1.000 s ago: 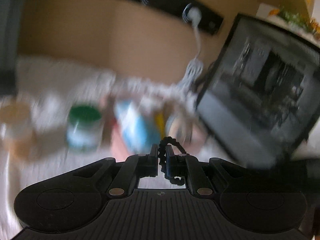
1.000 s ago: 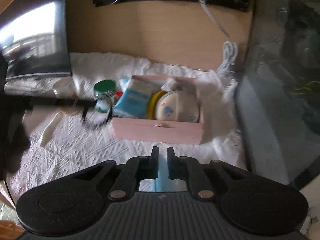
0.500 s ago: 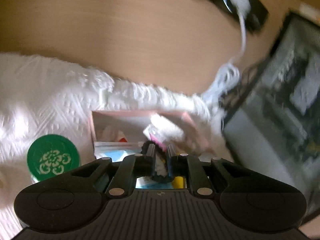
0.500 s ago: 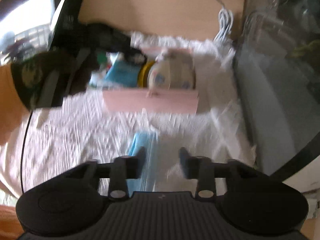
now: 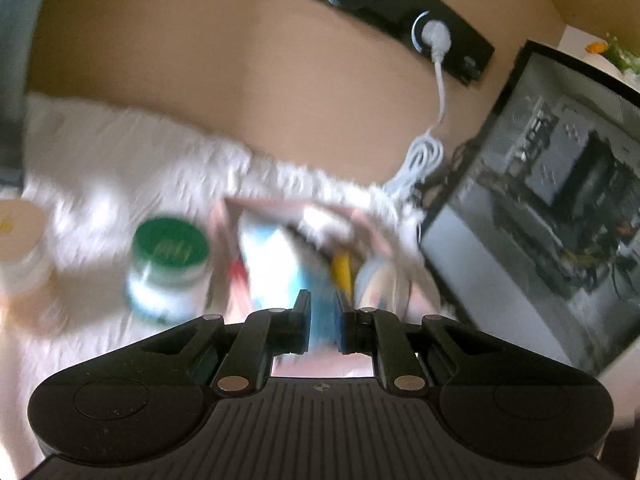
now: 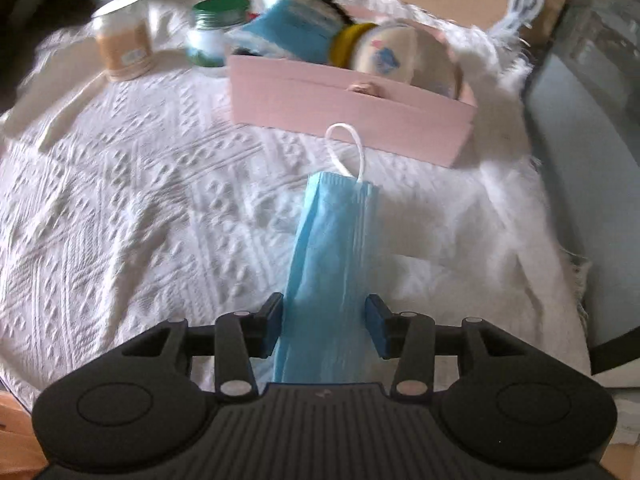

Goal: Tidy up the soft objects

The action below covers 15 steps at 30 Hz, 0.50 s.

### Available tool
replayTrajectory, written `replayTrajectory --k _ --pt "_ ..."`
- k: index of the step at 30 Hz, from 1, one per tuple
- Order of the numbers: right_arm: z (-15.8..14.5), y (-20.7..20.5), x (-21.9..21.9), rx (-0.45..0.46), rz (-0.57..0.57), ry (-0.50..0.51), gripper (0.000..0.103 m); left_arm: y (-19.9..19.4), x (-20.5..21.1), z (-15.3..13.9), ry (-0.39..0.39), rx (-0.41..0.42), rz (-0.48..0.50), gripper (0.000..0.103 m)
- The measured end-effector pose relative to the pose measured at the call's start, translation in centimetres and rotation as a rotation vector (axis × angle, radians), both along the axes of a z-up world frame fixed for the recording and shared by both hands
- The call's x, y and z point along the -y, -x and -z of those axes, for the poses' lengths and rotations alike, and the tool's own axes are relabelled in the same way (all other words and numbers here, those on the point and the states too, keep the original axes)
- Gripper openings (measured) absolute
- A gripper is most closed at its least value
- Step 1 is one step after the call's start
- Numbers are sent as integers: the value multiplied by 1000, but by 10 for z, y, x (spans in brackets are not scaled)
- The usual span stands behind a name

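Right tool [image 6: 324, 320], jaws wide, straddles the pleated blue face mask [image 6: 332, 248]; next: close, lift, carry to the pink rectangular box [image 6: 348, 104]. Left tool's [image 5: 324, 320] state cannot be told.

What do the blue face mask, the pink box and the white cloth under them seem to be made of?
Blue face mask: thin pleated nonwoven fabric, matte, with a white elastic loop. Pink box: probably cardboard or thin board, with flat matte walls and sharp edges. White cloth: woven textile, likely cotton, with raised geometric patterns and a fringed edge.
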State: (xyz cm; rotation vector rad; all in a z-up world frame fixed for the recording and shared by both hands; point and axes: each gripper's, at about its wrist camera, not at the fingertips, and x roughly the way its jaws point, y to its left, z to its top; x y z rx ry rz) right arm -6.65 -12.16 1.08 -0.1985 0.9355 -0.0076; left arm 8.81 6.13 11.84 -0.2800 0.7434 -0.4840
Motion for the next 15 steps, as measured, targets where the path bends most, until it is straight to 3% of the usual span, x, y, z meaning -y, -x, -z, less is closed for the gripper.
replayTrajectory --k 1,4,11,13,15 --pt "-5 0 5 -4 13 -16 5 7 -8 3 5 -22 -2 13" --pt "-49 -1 26 48 32 -89 5 24 -29 12 24 -73 -4 13" --pt "-201 -44 68 312 31 -440 5 28 -50 17 84 -126 -63 13" --pt "-219 -67 71 330 8 -529 5 29 -49 12 91 -110 -58 13" --pt "-223 -92 67 359 5 -541 5 28 -46 10 86 -105 -44 13"
